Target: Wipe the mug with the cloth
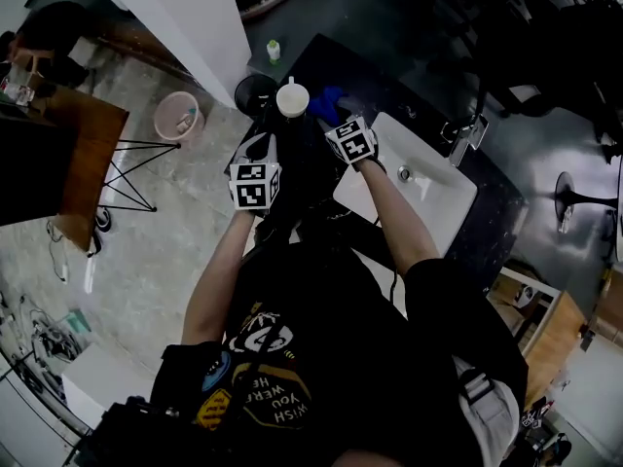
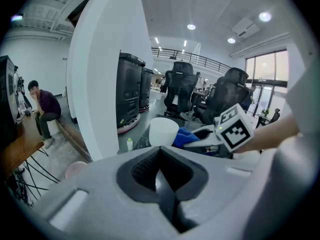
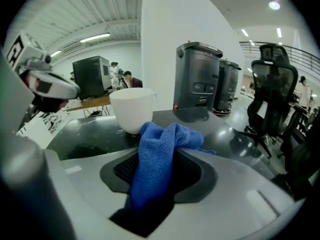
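Dark countertop (image 3: 85, 136), white mug (image 3: 131, 109), right tool (image 3: 160, 156) parted around blue cloth (image 3: 167, 136), left tool (image 2: 162, 173) closed, sink (image 1: 428, 200) only overhead

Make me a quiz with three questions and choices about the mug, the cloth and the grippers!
1. Where does the mug stand? A in the sink; B on the dark counter; C on the floor.
2. What colour is the cloth? A red; B blue; C yellow.
3. How are the left hand-held gripper's jaws? A shut, empty; B clamping the mug; C wide apart.
Answers: 1 B, its base rests on the counter; 2 B, it shows blue in every view; 3 A, they meet with nothing between.
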The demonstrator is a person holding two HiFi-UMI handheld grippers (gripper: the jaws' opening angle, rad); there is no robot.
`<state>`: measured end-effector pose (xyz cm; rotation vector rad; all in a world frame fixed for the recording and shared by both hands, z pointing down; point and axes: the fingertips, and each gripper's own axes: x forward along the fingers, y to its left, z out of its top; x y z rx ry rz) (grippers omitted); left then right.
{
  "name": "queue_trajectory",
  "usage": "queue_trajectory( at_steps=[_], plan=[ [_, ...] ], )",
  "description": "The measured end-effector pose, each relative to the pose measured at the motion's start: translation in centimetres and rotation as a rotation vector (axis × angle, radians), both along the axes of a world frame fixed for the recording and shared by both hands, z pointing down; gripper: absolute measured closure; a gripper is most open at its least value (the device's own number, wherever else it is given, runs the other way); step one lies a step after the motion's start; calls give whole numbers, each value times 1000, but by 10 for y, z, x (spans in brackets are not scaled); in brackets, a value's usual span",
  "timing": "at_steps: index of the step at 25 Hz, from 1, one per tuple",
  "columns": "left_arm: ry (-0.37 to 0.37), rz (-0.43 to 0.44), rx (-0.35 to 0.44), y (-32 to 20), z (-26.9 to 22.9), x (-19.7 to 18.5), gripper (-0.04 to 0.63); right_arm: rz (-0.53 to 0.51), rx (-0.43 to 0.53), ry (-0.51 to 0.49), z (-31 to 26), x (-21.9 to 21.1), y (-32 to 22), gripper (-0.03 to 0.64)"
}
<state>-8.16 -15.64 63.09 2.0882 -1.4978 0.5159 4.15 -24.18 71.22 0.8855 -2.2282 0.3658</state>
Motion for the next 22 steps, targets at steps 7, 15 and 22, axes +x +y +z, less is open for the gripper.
queue_trajectory(
  at_steps=[7,15,22],
  plan=[
    [-13,38,3,-49,-1,-11,592,108,116,-154,-64,9,-33,471],
    [86,146,46,-103,4,4,592,-59,-7,-79,-37,-25,-3,469],
    [120,129,65,-102,4,5,592,-167,12,-151,-57,-32,42,471]
  ],
)
